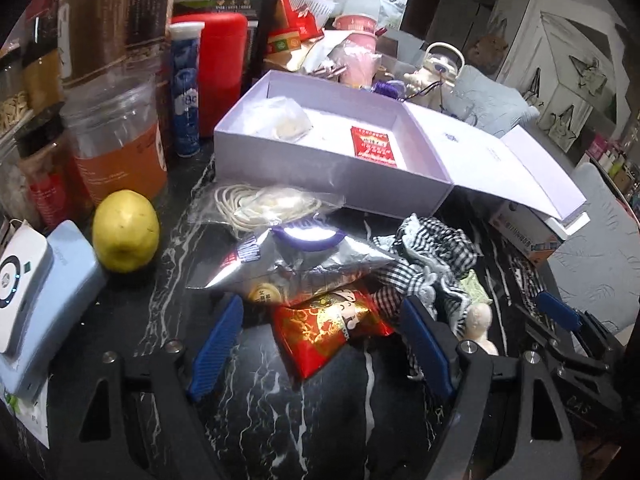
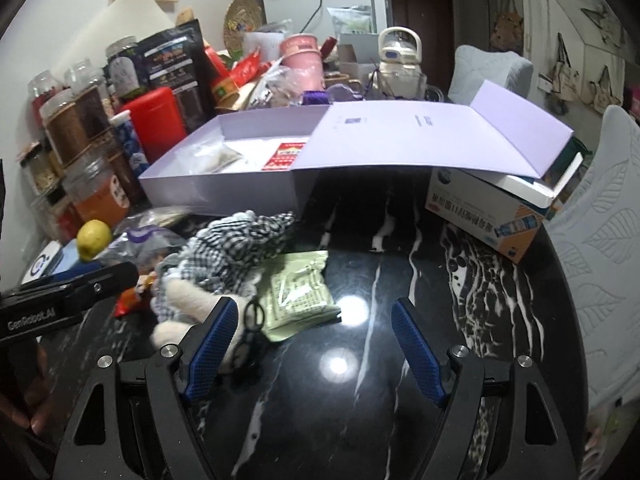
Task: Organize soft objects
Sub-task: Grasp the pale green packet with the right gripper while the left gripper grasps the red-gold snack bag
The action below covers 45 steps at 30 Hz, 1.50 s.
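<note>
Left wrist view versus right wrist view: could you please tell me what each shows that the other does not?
Only the left wrist view shows the coiled white cord in its clear bag and the red snack packet between the open left gripper. Only the right wrist view shows the green packet and black glasses by the open right gripper. Both share the lavender box, lemon and checked cloth.

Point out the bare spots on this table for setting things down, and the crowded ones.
Bare black marble lies between the checked cloth, the lavender box with its open lid, and the carton. The box floor between the clear bag and red packet is also free. The jars and packet pile are crowded.
</note>
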### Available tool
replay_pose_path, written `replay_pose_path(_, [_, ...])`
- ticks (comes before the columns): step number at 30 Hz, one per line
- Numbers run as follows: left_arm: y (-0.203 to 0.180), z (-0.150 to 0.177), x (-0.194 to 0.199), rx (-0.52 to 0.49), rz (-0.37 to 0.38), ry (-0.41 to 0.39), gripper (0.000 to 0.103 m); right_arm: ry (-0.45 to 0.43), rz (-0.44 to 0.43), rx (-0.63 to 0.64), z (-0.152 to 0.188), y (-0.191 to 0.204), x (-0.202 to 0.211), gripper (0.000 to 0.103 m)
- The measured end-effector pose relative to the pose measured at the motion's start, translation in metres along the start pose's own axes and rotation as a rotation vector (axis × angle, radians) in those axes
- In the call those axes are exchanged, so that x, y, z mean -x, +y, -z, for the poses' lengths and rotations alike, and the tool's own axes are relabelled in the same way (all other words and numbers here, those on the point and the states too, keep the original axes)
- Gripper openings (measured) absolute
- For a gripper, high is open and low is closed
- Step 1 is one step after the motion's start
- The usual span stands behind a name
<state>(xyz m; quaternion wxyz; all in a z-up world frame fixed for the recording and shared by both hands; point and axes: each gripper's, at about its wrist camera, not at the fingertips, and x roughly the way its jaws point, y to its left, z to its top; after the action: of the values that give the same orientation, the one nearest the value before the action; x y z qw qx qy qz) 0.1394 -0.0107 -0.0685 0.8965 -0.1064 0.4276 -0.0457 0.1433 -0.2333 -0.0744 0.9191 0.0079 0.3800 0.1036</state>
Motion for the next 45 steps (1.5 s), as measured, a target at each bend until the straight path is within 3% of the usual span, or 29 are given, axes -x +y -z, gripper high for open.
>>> replay_pose_path(5, [0.015, 0.000, -0.016, 0.073, -0.023, 0.054, 0.081, 0.055, -0.020, -0.030, -0.004, -0.012, -0.022, 0.080])
replay_pose_path(9, [0.021, 0.002, -0.028, 0.102, 0.027, 0.108, 0.081, 0.102, -0.033, -0.023, -0.005, -0.015, -0.037, 0.080])
replay_pose_path(19, [0.014, -0.004, -0.034, 0.094, 0.067, 0.123, 0.081, 0.126, -0.019, -0.019, -0.006, -0.018, -0.050, 0.081])
replay_pose_path(26, [0.006, -0.006, -0.039, 0.044, 0.019, 0.099, 0.081, 0.133, -0.023, 0.046, -0.007, -0.009, -0.056, 0.081])
replay_pose_path(33, [0.009, -0.003, -0.037, 0.034, 0.018, 0.072, 0.081, 0.129, -0.009, 0.106, -0.004, 0.005, -0.060, 0.080])
replay_pose_path(36, [0.009, -0.001, -0.035, 0.020, 0.019, 0.069, 0.080, 0.123, -0.026, 0.126, -0.004, 0.009, -0.059, 0.067])
replay_pose_path(37, [0.010, 0.000, -0.034, 0.019, 0.025, 0.063, 0.078, 0.118, -0.045, 0.137, -0.004, 0.011, -0.057, 0.056])
replay_pose_path(38, [0.010, 0.001, -0.033, 0.018, 0.031, 0.060, 0.068, 0.114, -0.058, 0.143, -0.003, 0.012, -0.055, 0.043])
replay_pose_path(42, [0.010, 0.006, -0.029, 0.007, 0.067, 0.054, 0.057, 0.112, -0.061, 0.132, -0.001, 0.014, -0.054, 0.038])
replay_pose_path(45, [0.011, 0.011, -0.025, 0.010, 0.087, 0.056, 0.057, 0.110, -0.055, 0.112, 0.001, 0.011, -0.050, 0.038])
